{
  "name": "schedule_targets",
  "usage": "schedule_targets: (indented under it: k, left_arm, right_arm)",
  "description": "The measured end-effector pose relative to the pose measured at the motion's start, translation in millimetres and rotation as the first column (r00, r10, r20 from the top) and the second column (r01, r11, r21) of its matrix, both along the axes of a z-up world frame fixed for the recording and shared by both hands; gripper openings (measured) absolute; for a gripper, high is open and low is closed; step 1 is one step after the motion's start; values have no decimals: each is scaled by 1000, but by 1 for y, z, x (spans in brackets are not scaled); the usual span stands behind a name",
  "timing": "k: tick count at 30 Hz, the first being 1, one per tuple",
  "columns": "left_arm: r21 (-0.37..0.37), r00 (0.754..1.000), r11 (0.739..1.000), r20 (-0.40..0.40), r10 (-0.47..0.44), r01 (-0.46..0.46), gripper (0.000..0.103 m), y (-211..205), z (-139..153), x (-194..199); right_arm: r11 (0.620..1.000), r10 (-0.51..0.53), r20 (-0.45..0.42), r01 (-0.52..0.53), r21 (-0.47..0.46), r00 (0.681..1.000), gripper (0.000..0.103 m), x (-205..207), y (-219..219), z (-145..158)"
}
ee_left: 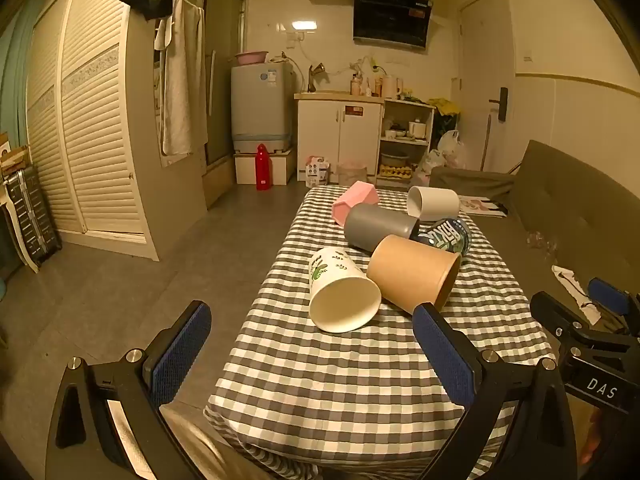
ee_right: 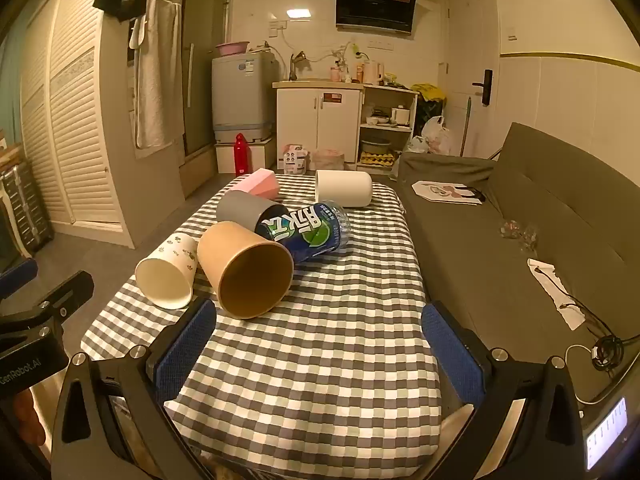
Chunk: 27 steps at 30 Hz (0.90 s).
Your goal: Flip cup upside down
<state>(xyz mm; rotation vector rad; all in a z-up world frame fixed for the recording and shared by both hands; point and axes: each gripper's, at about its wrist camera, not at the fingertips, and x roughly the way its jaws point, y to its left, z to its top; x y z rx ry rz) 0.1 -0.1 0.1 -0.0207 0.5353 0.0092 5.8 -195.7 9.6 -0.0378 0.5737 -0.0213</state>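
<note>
Several cups lie on their sides on a checked tablecloth. Nearest are a white cup with green leaf print and a brown paper cup, mouths toward me. Behind lie a grey cup, a pink faceted cup, a plain white cup and a blue printed plastic cup. My left gripper is open and empty, short of the leaf cup. My right gripper is open and empty, short of the brown cup.
A grey sofa runs along the table's right side, with papers and a cable on it. Bare floor lies to the left, with louvred wardrobe doors beyond. A washing machine and kitchen cabinet stand at the back.
</note>
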Motion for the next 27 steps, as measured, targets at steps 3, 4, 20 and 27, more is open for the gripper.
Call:
schedule_targets:
  k: [3,4,20,27]
  left_arm:
    - [-6,1000,1000,-4,-1,1,103,0,0,0]
    - [-4,1000,1000,-3,-1,1,103,0,0,0]
    - [-1,1000,1000,-5,-1,1,103,0,0,0]
    - [-2,1000,1000,-6,-2,2,103,-2,-6,-1]
  right_arm:
    - [1000,0,-3,0,2,1000,103,0,0,0]
    - [1000,0,-2,0,3,1000,103,0,0,0]
    - [1000,0,-2,0,5,1000,103,0,0,0]
    - [1000,0,-4,0,5,1000,103,1,0,0]
